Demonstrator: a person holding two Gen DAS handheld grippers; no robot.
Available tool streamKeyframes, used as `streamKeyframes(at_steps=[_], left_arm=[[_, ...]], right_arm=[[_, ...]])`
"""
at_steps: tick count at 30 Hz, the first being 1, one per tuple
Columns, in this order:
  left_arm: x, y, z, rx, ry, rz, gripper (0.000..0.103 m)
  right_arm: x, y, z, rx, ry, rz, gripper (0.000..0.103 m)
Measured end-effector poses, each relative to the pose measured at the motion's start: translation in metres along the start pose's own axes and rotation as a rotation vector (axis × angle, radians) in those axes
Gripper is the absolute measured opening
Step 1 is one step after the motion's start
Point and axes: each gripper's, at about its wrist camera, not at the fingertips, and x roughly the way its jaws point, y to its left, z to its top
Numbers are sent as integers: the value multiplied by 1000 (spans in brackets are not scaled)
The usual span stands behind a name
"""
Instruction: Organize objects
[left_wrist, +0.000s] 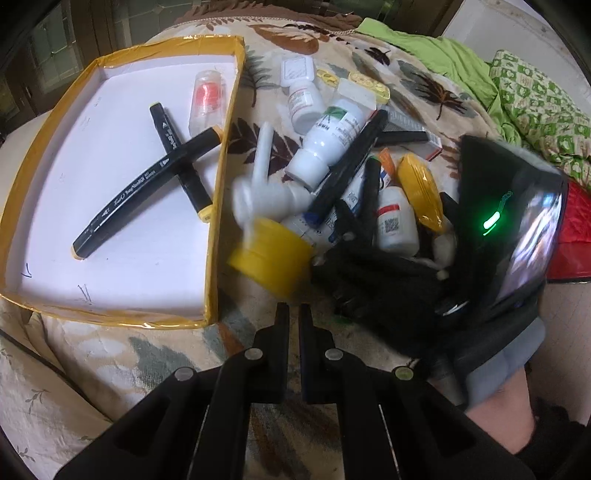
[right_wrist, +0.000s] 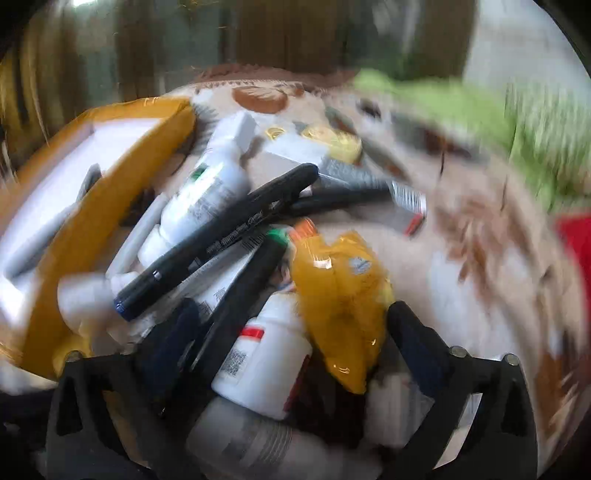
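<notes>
Left wrist view alone shows inside the yellow-edged tray (left_wrist: 33, 177): two black markers (left_wrist: 147, 192) lie crossed on its white floor, with a clear capsule with an orange core (left_wrist: 207, 99) near the far wall. The left gripper (left_wrist: 293, 314) hangs empty, fingers together, above the leaf-print blanket (left_wrist: 155, 354) just beside the tray. Right wrist view, badly smeared, looks close into the pile (right_wrist: 236, 258) of bottles and pens; the right gripper (right_wrist: 284, 328) is spread wide over it, seemingly around a white bottle (right_wrist: 266, 362) and yellow packet (right_wrist: 343, 306) without pressing.
</notes>
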Motion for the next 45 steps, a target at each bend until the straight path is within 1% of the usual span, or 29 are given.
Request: streamKeyframes(at_steps=[1, 4, 9, 15, 25, 30, 35, 38, 45], left_arm=[[1, 0, 0, 0, 1, -2, 2], [1, 1, 1, -1, 2, -8, 2], [3, 2, 2, -14, 5, -16, 2], [3, 4, 1, -13, 7, -1, 2], [0, 6, -2, -14, 7, -11, 2], [0, 5, -3, -9, 8, -12, 2], [-1, 5, -4, -8, 10, -13, 2], [-1, 6, -4, -7, 10, -14, 2], [-2, 4, -4, -7, 11, -16, 2]], right_arm=[[3, 3, 0, -23, -11, -18, 103], [0, -8, 0, 32, -8, 36, 103], [0, -4, -1, 11, -8, 6, 103], [-3, -6, -4, 17, -10, 12, 103], [2, -10, -2, 31, 19, 38, 103], [3, -12, 0, 33, 8, 47, 103], [2, -11, 1, 23, 3, 34, 103], [4, -12, 1, 28, 20, 41, 103], [3, -9, 1, 23, 19, 33, 103]])
